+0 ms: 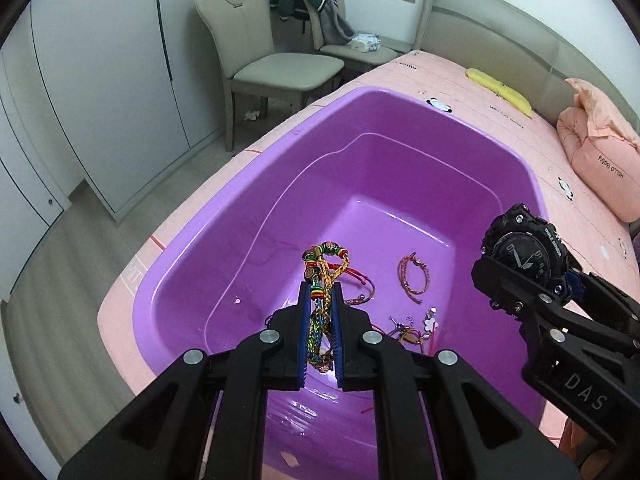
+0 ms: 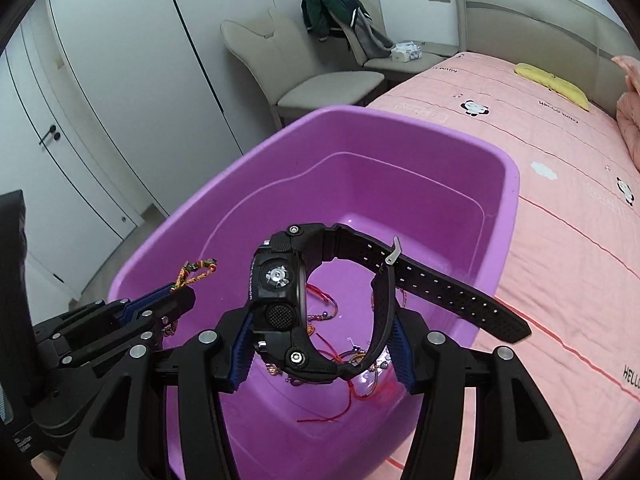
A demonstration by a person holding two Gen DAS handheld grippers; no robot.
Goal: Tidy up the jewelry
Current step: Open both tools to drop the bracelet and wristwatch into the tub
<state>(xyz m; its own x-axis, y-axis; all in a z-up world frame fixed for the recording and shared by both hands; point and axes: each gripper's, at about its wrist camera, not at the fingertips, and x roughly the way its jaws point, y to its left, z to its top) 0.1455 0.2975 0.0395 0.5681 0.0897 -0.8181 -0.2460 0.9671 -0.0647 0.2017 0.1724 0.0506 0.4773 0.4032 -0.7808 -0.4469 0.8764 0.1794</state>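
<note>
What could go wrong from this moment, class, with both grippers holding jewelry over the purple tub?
1. The black watch is clamped only across its case and strap in the right gripper; its long loose strap end reaches past the purple tub rim and could snag it.
2. The braided bracelet in the left gripper may land on the thin cord bracelets lying in the tub and tangle.

Braided bracelet [image 1: 322, 312] lower end hidden btwn tongs pads — watch [image 2: 280, 300] face unseen in right wrist view.
</note>
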